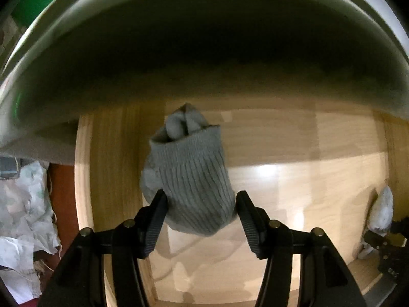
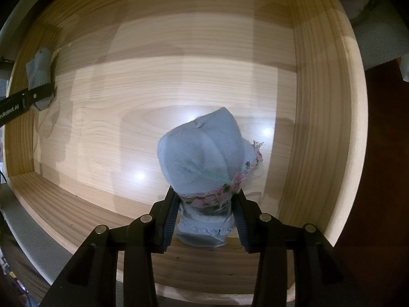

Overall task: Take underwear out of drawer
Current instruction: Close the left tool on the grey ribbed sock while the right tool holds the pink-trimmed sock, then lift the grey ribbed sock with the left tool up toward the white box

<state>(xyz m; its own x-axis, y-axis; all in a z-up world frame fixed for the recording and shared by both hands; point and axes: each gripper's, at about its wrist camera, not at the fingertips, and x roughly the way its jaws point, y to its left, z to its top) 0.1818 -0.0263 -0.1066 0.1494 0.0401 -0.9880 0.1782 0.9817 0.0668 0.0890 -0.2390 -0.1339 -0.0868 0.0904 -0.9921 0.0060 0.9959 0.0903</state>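
The wooden drawer has low walls all round and a mostly bare floor. The left gripper is clamped on a grey ribbed sock bundle near the left wall; the right gripper is clamped on light blue underwear near the front wall.

A grey ribbed bundle, rolled with 1 cuff folded over its own end, stands near the left wall of the light wooden drawer; a pale blue bundle, bound by a frayed pink floral band, sits close to the right wall, on the drawer's glossy floor
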